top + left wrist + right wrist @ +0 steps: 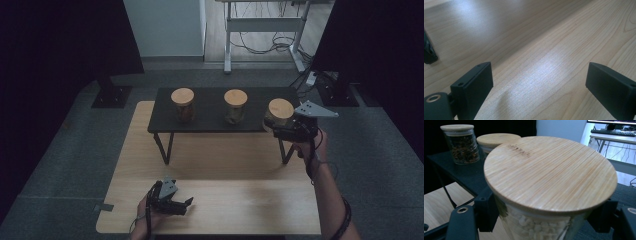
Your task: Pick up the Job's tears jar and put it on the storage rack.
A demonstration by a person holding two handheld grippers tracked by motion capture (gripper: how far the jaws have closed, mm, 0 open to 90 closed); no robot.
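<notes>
Three glass jars with round bamboo lids stand in a row on a low black shelf (210,122). The right jar (280,111) holds white pellets (534,226), and its lid (549,172) looms close in the right gripper view. My right gripper (274,125) is shut on this jar just under the lid, at the shelf's right end. The middle jar (235,106) and the left jar (182,104), filled with dark brown bits (464,147), stand free. My left gripper (186,203) rests open near the wooden table's front edge, nothing between its fingers (474,85).
The light wooden table (225,200) carries the shelf on its thin black legs (164,147). Grey carpet surrounds it. Black stands (111,95) flank the back corners, and a white desk frame (260,30) with cables stands behind.
</notes>
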